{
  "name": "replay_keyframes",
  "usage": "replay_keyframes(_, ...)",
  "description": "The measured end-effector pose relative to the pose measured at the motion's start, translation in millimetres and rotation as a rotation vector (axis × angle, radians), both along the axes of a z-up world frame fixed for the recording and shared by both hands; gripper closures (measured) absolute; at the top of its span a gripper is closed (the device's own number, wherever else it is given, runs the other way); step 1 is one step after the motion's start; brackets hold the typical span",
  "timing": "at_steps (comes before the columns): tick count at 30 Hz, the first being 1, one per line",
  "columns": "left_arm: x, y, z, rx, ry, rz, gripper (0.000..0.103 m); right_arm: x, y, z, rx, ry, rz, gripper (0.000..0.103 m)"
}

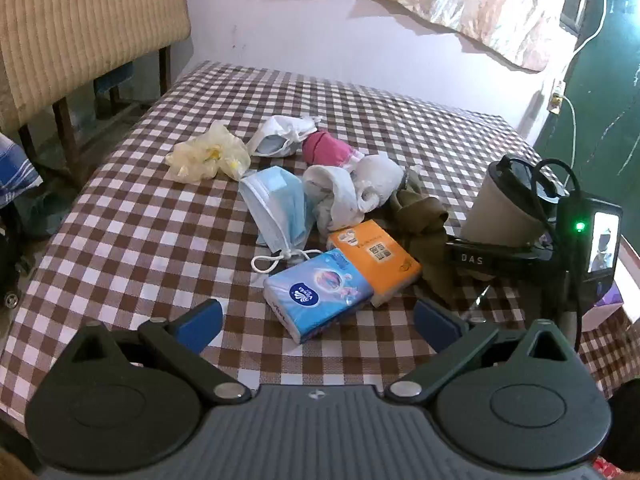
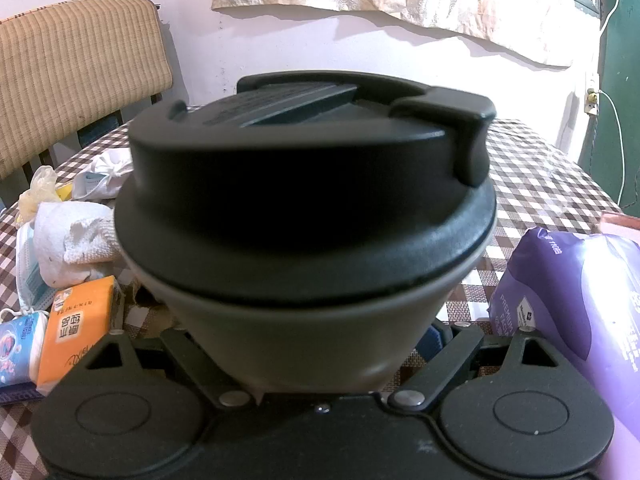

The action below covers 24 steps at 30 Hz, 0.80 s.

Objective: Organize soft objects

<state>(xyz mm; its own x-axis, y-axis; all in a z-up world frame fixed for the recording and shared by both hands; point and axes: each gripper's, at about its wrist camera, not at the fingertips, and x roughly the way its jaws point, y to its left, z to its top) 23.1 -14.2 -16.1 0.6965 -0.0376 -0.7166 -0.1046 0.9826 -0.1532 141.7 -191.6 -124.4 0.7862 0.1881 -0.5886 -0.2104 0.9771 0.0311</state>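
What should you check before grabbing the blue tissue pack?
1. Left gripper open, nothing between its fingers: ok.
2. Blue tissue pack lies just ahead of it: ok.
3. Pack clear of neighbours: not ok, the orange pack lies against it.
4. Blue mask loop off the pack: cannot tell, it lies right by the corner.
5. Right gripper firmly gripping the grey cup: cannot tell.
6. Cup's black lid on: ok.
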Motion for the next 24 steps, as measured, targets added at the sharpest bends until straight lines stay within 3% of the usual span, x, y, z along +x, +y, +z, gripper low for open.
replay_keyframes(24,-1.4,13.2,-16.2,0.043,0.049,0.073,0.000,0.0,0.5,0.1,-0.001,0.000,0.000,0.001)
